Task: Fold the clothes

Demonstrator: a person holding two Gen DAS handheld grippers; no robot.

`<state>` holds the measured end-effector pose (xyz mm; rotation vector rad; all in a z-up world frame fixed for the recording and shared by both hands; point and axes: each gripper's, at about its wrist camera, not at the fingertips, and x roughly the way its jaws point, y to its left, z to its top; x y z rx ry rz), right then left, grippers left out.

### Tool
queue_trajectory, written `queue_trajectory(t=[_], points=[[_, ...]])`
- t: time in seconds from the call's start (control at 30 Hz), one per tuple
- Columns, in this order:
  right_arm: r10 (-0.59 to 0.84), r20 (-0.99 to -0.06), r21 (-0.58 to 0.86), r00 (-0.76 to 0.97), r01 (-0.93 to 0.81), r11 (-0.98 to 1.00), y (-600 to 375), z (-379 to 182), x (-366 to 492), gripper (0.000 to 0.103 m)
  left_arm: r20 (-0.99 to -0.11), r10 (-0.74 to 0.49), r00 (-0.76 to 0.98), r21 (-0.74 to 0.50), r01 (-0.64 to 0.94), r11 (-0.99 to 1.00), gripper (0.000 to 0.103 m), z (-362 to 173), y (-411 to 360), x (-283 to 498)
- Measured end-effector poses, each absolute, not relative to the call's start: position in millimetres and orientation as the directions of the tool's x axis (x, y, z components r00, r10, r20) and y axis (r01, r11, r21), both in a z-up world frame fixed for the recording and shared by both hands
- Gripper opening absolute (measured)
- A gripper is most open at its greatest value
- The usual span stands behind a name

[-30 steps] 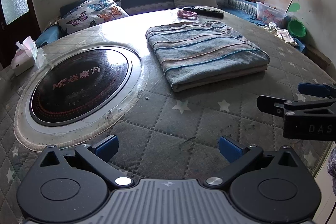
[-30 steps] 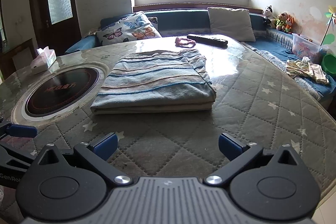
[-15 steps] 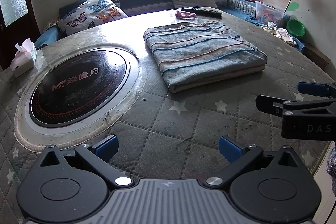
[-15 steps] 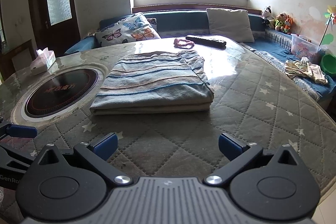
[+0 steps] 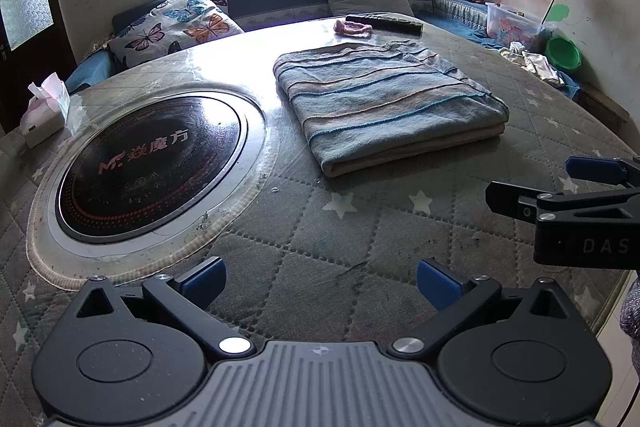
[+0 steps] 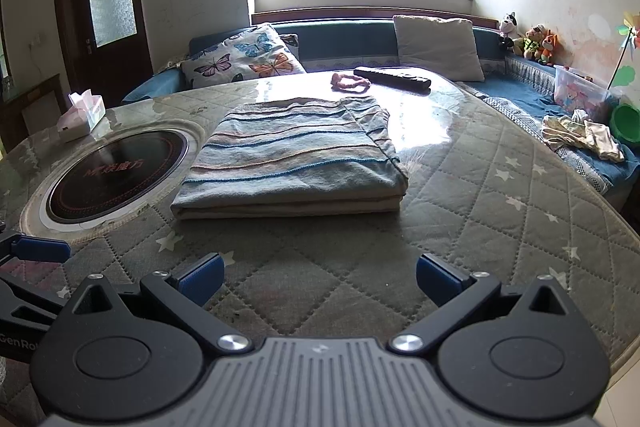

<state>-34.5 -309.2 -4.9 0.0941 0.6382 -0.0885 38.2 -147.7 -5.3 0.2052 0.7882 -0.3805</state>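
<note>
Only the right view shows the folded garment (image 6: 290, 163)'s stacked front edge.

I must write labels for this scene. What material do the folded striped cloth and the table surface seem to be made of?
The folded striped cloth looks like soft knit or woven fabric, matte, with raised blue stitch lines and a thick rounded fold. The table cover looks like quilted textile with diamond stitching and star prints; a glossy clear layer, probably glass or plastic, seems to lie over it, judging by window glare.
</note>
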Motion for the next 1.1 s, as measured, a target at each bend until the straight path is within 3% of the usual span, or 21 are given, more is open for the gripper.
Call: queue_trajectory(t=[1.1], points=[[-0.078, -0.625, 0.035, 0.777, 0.127, 0.991, -311.8, -11.8, -12.5, 0.103, -0.745, -0.242, 0.621, 0.037, 0.402, 0.915, 0.103, -11.4, -150.2, 57.8]])
